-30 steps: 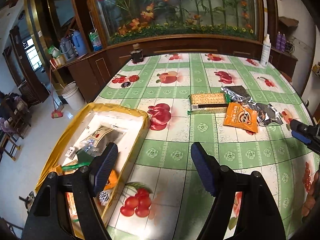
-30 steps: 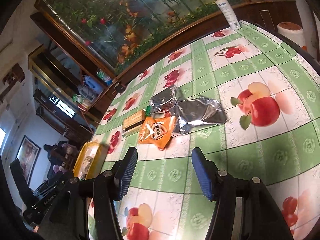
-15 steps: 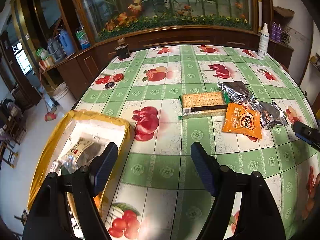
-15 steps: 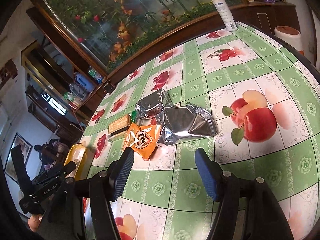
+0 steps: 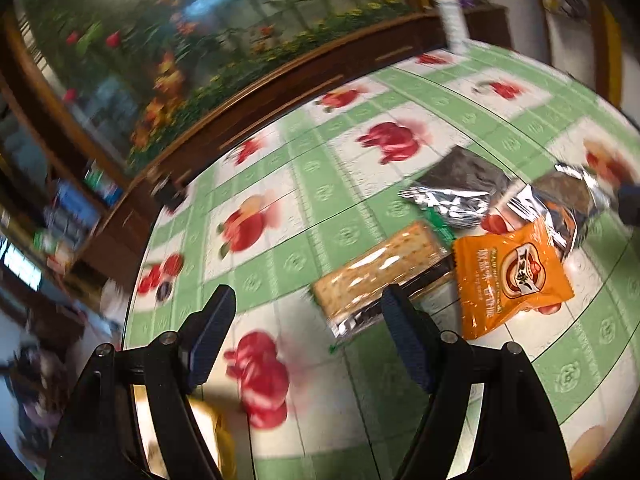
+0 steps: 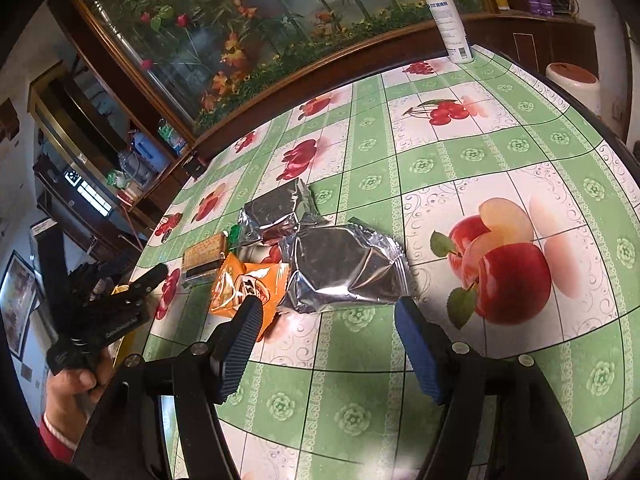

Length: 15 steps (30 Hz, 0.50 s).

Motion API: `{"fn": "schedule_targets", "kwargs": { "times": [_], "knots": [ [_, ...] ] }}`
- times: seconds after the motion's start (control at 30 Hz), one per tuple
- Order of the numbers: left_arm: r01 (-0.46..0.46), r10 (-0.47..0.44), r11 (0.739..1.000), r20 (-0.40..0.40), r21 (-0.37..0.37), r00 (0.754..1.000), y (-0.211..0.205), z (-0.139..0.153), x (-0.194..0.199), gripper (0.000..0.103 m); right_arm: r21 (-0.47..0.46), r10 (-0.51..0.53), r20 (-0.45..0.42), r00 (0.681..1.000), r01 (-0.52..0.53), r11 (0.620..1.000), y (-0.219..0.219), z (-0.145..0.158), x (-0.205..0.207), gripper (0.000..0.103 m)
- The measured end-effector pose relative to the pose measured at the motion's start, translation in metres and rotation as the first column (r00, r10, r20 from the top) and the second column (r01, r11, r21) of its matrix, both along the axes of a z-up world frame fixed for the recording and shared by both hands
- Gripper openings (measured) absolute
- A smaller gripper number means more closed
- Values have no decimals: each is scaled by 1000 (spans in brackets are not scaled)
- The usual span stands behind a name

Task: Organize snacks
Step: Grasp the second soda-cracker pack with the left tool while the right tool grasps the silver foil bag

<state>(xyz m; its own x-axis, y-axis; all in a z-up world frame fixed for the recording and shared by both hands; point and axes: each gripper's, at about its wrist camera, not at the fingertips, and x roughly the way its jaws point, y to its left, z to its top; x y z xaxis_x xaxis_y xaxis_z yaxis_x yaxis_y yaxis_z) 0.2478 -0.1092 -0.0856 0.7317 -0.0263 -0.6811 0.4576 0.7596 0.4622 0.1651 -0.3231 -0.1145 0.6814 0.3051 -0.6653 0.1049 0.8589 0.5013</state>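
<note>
Several snacks lie together on the fruit-patterned table: a cracker pack (image 5: 380, 270), an orange packet (image 5: 510, 280) and two silver foil bags (image 5: 460, 190). My left gripper (image 5: 308, 336) is open and empty, its right finger just in front of the cracker pack. In the right wrist view my right gripper (image 6: 326, 332) is open and empty, right in front of the large silver bag (image 6: 346, 270), with the orange packet (image 6: 250, 286) at its left finger, the cracker pack (image 6: 204, 258) and the second foil bag (image 6: 278, 212) beyond. The left gripper (image 6: 150, 278) shows there too.
A corner of the yellow tray (image 5: 216, 432) shows at the lower left of the left wrist view. A white spray bottle (image 6: 448, 20) stands at the table's far edge. A wooden cabinet with a flower display (image 6: 280, 32) runs behind the table. The table edge (image 6: 600, 120) curves on the right.
My left gripper has swung right, away from the yellow tray and close to the cracker pack; its view is blurred. My right gripper has moved closer to the silver bag and orange packet.
</note>
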Motion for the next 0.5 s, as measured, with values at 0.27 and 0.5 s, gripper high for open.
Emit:
{"fn": "schedule_targets", "kwargs": {
  "times": [0.27,0.5],
  "knots": [
    [191,-197,980,-174,-47,965,-23,-10,31,76,24,-29,-28,999,30,999,-19,-10,13,71],
    [227,-250,968,-305,-109,919,-24,-25,3,77,20,-30,-34,999,30,999,-19,-12,27,75]
  ]
}}
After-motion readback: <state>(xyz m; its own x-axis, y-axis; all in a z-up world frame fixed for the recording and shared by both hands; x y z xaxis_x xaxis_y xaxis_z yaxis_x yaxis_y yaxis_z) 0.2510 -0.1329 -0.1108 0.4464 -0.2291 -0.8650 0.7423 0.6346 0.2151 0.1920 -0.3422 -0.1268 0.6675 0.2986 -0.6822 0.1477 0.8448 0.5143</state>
